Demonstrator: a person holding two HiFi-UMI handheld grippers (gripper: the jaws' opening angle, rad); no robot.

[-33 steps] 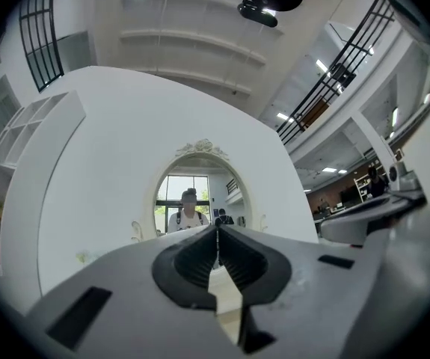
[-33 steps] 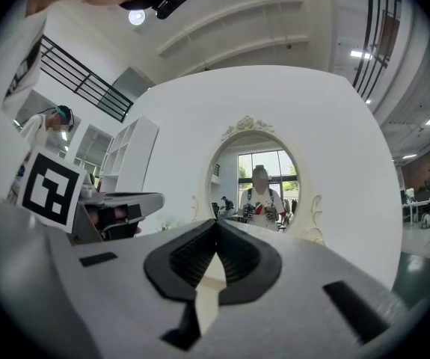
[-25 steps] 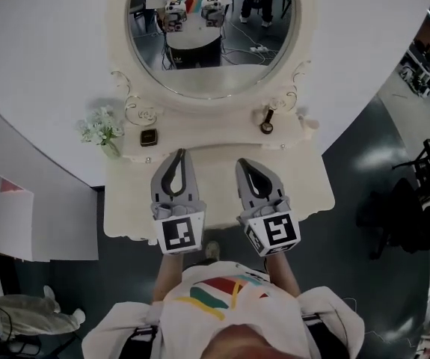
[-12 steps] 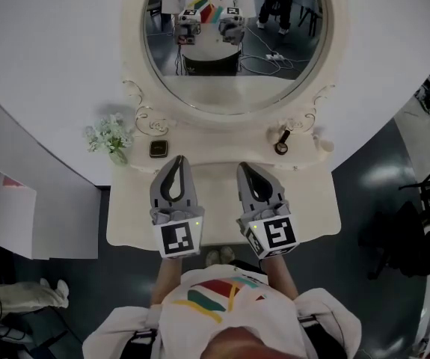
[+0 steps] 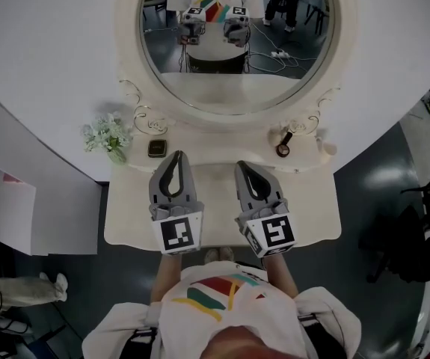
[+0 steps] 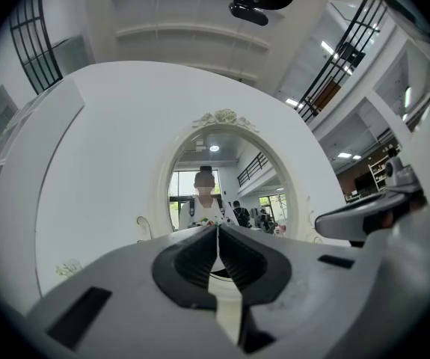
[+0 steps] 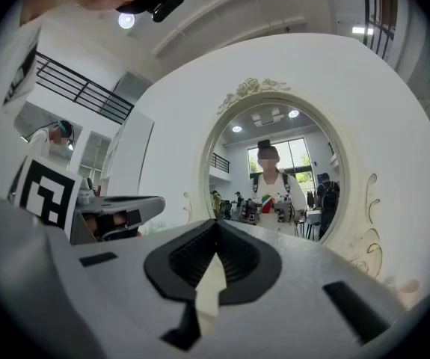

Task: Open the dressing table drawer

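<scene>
The cream dressing table (image 5: pixel 312 200) stands in front of me in the head view, with its oval mirror (image 5: pixel 237 66) behind it. Its drawer is hidden below the table top's front edge. My left gripper (image 5: pixel 176 154) hangs over the left middle of the top, shut and empty; in its own view the left gripper (image 6: pixel 216 226) points at the mirror. My right gripper (image 5: pixel 241 163) is beside it on the right, also shut with nothing held. The right gripper (image 7: pixel 216 221) likewise faces the mirror in its own view.
A small vase of white flowers (image 5: pixel 106 134) and a dark square box (image 5: pixel 156 147) sit at the table's back left. A small round dark object (image 5: pixel 283 146) lies at the back right. My feet (image 5: pixel 218 255) show under the front edge. Dark floor lies to the right.
I have stepped closer, so the table and mirror sit larger and lower in view. Both grippers advanced slightly over the top, side by side, still shut.
</scene>
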